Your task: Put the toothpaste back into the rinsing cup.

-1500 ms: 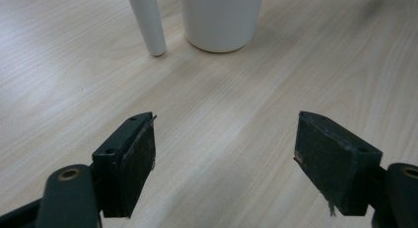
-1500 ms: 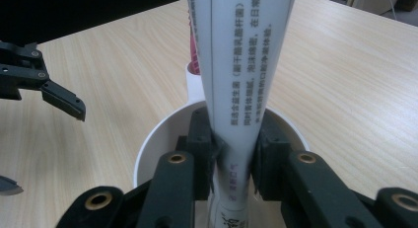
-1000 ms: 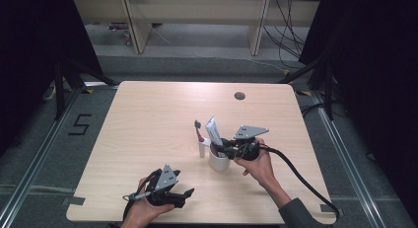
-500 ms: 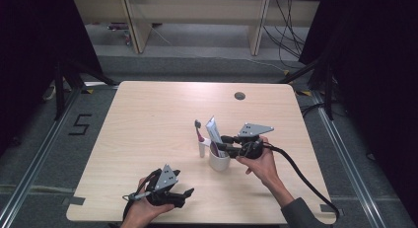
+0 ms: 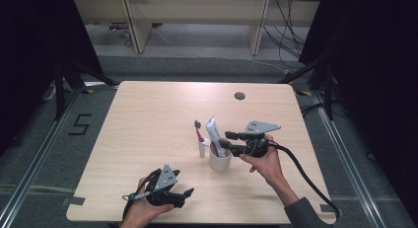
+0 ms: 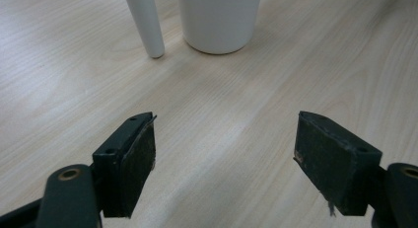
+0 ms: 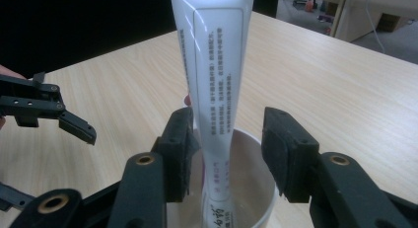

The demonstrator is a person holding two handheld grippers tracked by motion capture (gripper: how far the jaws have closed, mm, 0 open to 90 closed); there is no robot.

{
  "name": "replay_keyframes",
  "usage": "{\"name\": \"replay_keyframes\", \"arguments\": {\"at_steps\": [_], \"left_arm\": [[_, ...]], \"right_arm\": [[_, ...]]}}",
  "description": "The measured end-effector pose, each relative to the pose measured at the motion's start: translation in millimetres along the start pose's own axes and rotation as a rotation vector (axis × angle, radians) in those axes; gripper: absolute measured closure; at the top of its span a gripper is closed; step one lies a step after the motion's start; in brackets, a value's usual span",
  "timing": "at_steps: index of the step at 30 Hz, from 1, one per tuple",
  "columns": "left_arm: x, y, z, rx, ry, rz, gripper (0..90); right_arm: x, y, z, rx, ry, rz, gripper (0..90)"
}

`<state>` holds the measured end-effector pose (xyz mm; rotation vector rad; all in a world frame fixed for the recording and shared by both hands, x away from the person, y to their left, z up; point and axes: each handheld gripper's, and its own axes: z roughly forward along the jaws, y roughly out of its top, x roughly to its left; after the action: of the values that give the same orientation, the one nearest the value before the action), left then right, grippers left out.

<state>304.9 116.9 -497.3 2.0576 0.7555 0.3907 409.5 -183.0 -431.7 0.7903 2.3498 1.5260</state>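
A white cup (image 5: 219,161) stands right of the table's middle with a white toothpaste tube (image 5: 213,132) upright in it. A toothbrush (image 5: 199,134) stands on its white handle just left of the cup. My right gripper (image 5: 227,140) reaches level from the right over the cup. Its jaws have just been opening, with the tube (image 7: 214,90) between them close by the left pad and clear of the right one, above the cup's rim (image 7: 256,198). My left gripper (image 5: 185,197) rests near the front edge, open (image 6: 224,159) with nothing in it, facing the cup (image 6: 219,20) and the toothbrush handle (image 6: 145,25).
The light wooden table (image 5: 148,119) has a small dark round hole (image 5: 239,95) near its far edge. A black cable (image 5: 305,178) trails from my right gripper off the front right corner. Dark floor and shelf legs lie beyond the table.
The right gripper's jaws have spread apart around the tube, which stays standing in the cup. The left hand has not moved.
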Motion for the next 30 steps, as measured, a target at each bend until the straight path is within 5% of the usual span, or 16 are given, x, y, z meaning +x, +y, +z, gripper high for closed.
{"name": "replay_keyframes", "arguments": {"at_steps": [5,7,13,15,19,21,22,24,30], "left_arm": [[0.0,0.1,-0.1,0.000,0.005,0.001,23.2],[0.0,0.1,-0.2,0.001,0.006,0.002,23.1],[0.1,0.4,-0.6,-0.004,0.007,-0.007,23.2],[0.9,0.7,-1.1,0.006,0.006,-0.003,23.2],[3.6,1.4,-2.4,0.029,0.016,0.025,23.2],[2.7,1.3,-2.0,0.015,0.013,0.007,23.2],[2.0,1.0,-1.6,0.005,0.014,-0.011,23.2],[3.7,0.2,-1.4,0.006,0.013,-0.011,23.2],[3.6,1.6,-1.9,0.024,0.013,0.020,23.3]], "right_arm": [[-1.2,1.3,-7.7,-0.022,-0.025,-0.028,52.5],[-0.9,-0.2,-10.8,-0.006,0.001,0.014,51.5],[-8.8,-4.8,-23.1,-0.019,-0.041,0.002,49.5],[-8.9,-6.5,-28.5,-0.010,-0.027,0.035,47.9],[-13.4,-9.1,-41.5,-0.009,-0.056,0.028,45.9],[-13.5,-11.1,-47.2,0.001,-0.058,0.069,44.3],[-17.4,-12.3,-48.6,-0.013,-0.060,0.038,43.5],[-19.2,-15.2,-54.1,0.003,-0.063,0.053,42.9],[-23.9,-26.2,-63.2,0.011,-0.082,0.076,41.9]]}}
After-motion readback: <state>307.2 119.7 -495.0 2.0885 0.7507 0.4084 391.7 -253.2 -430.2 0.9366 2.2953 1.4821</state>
